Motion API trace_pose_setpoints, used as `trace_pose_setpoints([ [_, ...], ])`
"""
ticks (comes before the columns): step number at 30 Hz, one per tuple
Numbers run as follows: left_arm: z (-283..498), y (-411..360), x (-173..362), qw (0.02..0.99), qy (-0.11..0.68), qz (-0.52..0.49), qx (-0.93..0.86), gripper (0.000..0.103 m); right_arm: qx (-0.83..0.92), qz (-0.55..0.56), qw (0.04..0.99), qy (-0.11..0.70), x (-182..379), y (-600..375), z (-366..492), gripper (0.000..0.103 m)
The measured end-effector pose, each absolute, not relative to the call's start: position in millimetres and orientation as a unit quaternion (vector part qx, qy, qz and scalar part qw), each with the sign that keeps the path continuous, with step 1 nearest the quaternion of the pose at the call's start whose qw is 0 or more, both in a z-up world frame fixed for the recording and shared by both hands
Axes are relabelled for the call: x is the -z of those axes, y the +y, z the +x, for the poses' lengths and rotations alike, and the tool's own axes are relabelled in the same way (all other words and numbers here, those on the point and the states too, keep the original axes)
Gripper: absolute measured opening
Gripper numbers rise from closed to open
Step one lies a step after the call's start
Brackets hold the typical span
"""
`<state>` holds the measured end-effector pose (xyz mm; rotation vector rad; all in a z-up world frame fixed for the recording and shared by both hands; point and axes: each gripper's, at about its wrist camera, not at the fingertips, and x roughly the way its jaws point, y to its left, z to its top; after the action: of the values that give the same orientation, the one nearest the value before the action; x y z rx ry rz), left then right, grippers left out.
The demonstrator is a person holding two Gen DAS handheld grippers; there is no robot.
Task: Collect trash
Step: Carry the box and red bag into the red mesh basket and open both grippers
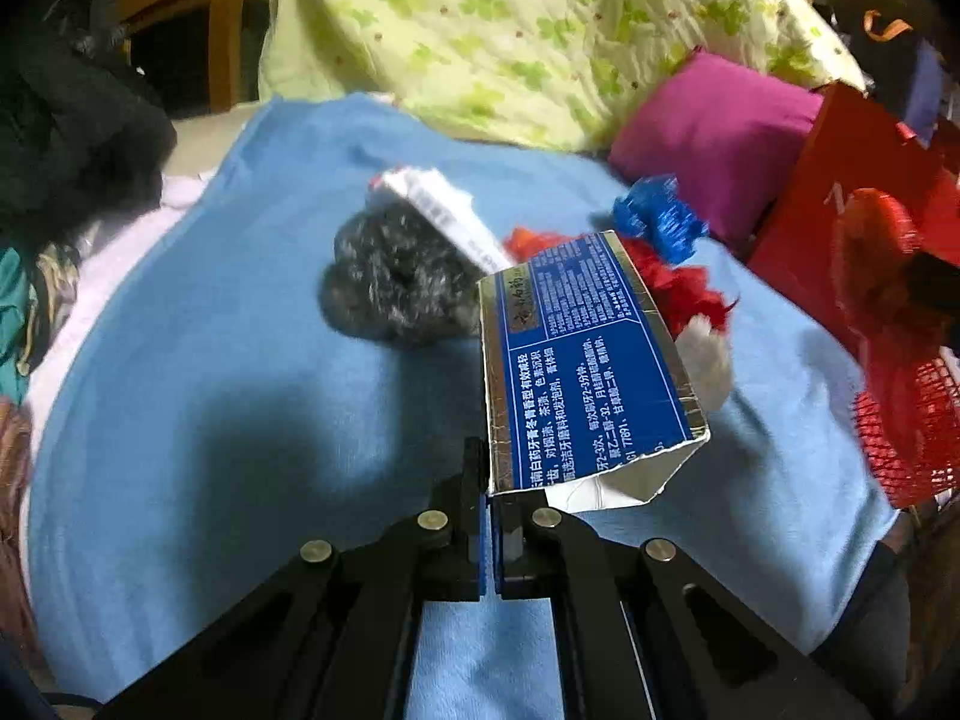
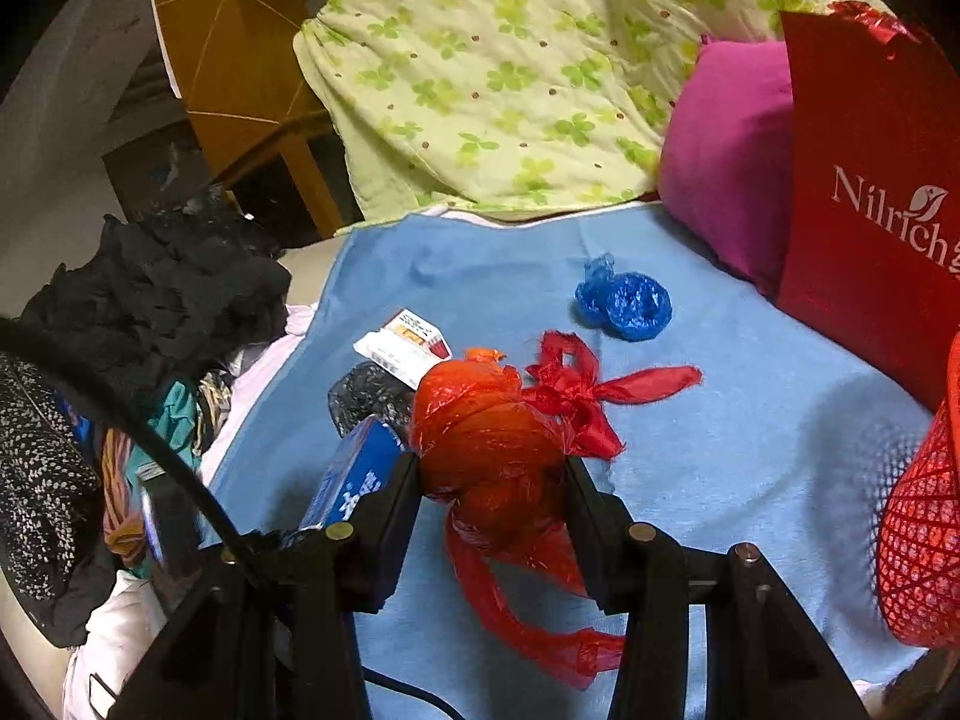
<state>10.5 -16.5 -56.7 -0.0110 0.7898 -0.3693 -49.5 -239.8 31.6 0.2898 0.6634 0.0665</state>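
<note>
My left gripper (image 1: 491, 495) is shut on the edge of a blue toothpaste box (image 1: 576, 372), held above the blue cloth (image 1: 240, 396); the box also shows in the right wrist view (image 2: 354, 474). My right gripper (image 2: 492, 480) is shut on a knotted orange-red plastic bag (image 2: 489, 444), also seen in the left wrist view (image 1: 870, 276). On the cloth lie a black crumpled bag (image 1: 390, 282), a white packet (image 2: 403, 347), a red plastic scrap (image 2: 576, 396) and a blue crumpled bag (image 2: 627, 300).
A red paper bag (image 2: 870, 180) stands at the right, beside a magenta pillow (image 2: 726, 150). A red mesh basket (image 2: 924, 540) is at the near right. A green-flowered quilt (image 2: 510, 72) lies behind. Dark clothes (image 2: 162, 294) pile at the left.
</note>
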Motion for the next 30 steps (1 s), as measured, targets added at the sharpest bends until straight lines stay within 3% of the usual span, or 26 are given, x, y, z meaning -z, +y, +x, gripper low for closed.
trace_pose_setpoints([
  [17, -51, -54, -57, 0.934, 0.266, 0.0, 0.236, 0.002, -0.018, 0.172, 0.952, 0.253, -72, -286, -91, 0.049],
  [30, -64, -138, -71, 0.901, 0.273, 0.029, 0.337, 0.002, 0.05, 0.232, 0.953, 0.188, -82, -387, -160, 0.049],
])
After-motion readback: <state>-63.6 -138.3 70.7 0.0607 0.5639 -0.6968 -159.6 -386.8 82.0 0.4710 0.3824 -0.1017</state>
